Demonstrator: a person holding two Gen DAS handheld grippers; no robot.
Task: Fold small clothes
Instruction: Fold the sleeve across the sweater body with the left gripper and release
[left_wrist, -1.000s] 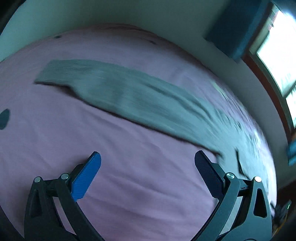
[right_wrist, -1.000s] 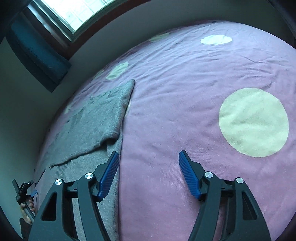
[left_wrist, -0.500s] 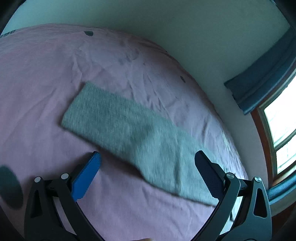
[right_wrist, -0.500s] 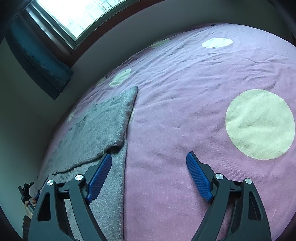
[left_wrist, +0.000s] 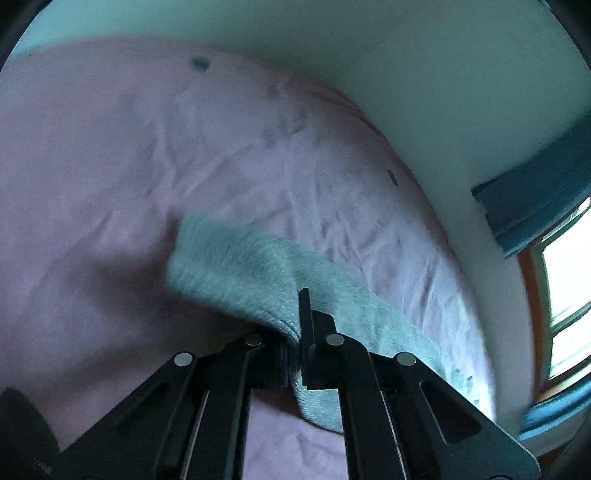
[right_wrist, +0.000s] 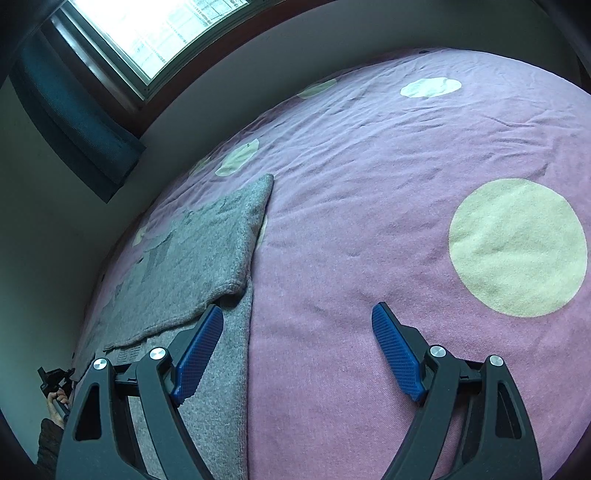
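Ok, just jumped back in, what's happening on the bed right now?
A person is folding a grey knitted garment laid out on the pink bedspread with pale dots. The left tool has just closed and is shut on one end of the garment's long strip, bunching the knit between its fingers. The right tool hangs open over the bedspread, its left finger above the garment's edge, gripping nothing.

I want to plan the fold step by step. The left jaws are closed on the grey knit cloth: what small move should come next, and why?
Probably lift the left gripper a little and carry the pinched edge of the grey knit cloth over the part lying flat on the pink bedcover. The right gripper hangs open, holding nothing.
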